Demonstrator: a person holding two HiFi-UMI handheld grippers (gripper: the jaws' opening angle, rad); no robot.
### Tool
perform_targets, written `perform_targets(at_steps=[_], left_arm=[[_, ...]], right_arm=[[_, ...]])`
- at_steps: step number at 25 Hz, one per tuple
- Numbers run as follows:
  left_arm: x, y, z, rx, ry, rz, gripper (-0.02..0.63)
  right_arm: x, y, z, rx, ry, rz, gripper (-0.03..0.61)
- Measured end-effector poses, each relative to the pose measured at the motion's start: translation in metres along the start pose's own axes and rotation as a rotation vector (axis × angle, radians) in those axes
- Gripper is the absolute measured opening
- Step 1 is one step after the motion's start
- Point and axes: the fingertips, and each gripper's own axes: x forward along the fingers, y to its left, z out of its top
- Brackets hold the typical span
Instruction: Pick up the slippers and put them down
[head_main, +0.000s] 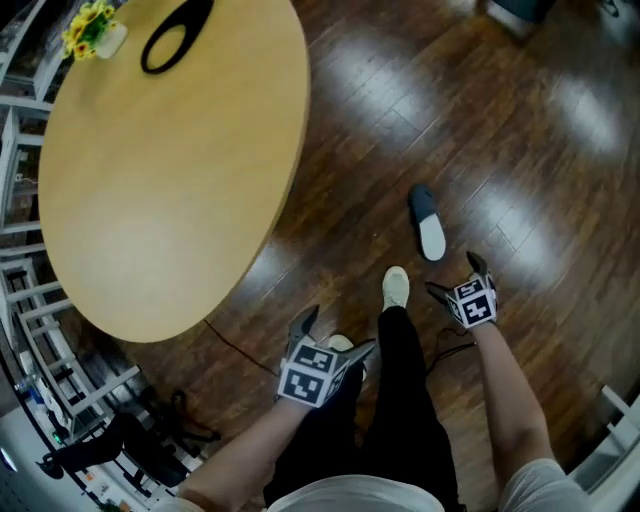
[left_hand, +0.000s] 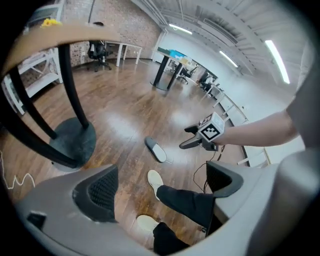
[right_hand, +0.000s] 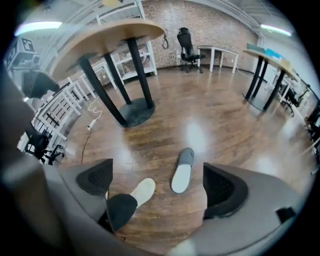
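One grey slipper with a white insole (head_main: 428, 223) lies on the dark wooden floor, in front of the person's feet. It also shows in the left gripper view as the slipper (left_hand: 156, 150) and in the right gripper view as the slipper (right_hand: 182, 171), between the jaws but well below them. My right gripper (head_main: 452, 274) hangs open just right of and nearer than the slipper, holding nothing. My left gripper (head_main: 338, 332) is open and empty, low beside the person's leg. No second slipper is in view.
A round wooden table (head_main: 170, 170) fills the left, with yellow flowers (head_main: 90, 30) and a black loop (head_main: 175, 35) on it. Its dark base (right_hand: 134, 112) stands on the floor. White shoes (head_main: 396, 288) and a floor cable (head_main: 240, 345) are near; white shelving (head_main: 25, 300) stands far left.
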Motion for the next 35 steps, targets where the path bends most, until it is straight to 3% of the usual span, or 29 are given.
perform_targets(at_steps=[2,6,11,16,25,26,35], left_arm=[[-0.055,0.007,0.008,-0.038,-0.057,0.046,0.551],[-0.167,0.018,-0.001,-0.096,-0.143,0.103,0.551],[-0.288,0.031,-0.047,-0.169,-0.22,0.148,0.551],[-0.391,0.053,-0.096,-0.25,-0.308,0.204,0.551],[-0.497,0.064,-0.158,-0.306,-0.444,0.264,0.551],[-0.504,0.065,-0.166,-0.311,-0.45,0.27,0.551],[-0.551,0.06,-0.23,-0.388,-0.506,0.318,0.551]], right_arm=[[-0.048,0.031,0.041,-0.049,-0.033,0.02,0.539],[-0.14,0.108,0.098,-0.139,-0.054,0.042,0.538],[-0.237,0.207,0.144,-0.295,-0.056,0.002,0.537],[-0.3,0.317,0.197,-0.383,-0.116,0.055,0.537],[-0.371,0.454,0.227,-0.396,-0.244,0.129,0.529],[-0.376,0.464,0.226,-0.409,-0.249,0.13,0.557],[-0.423,0.514,0.21,-0.44,-0.263,0.155,0.58]])
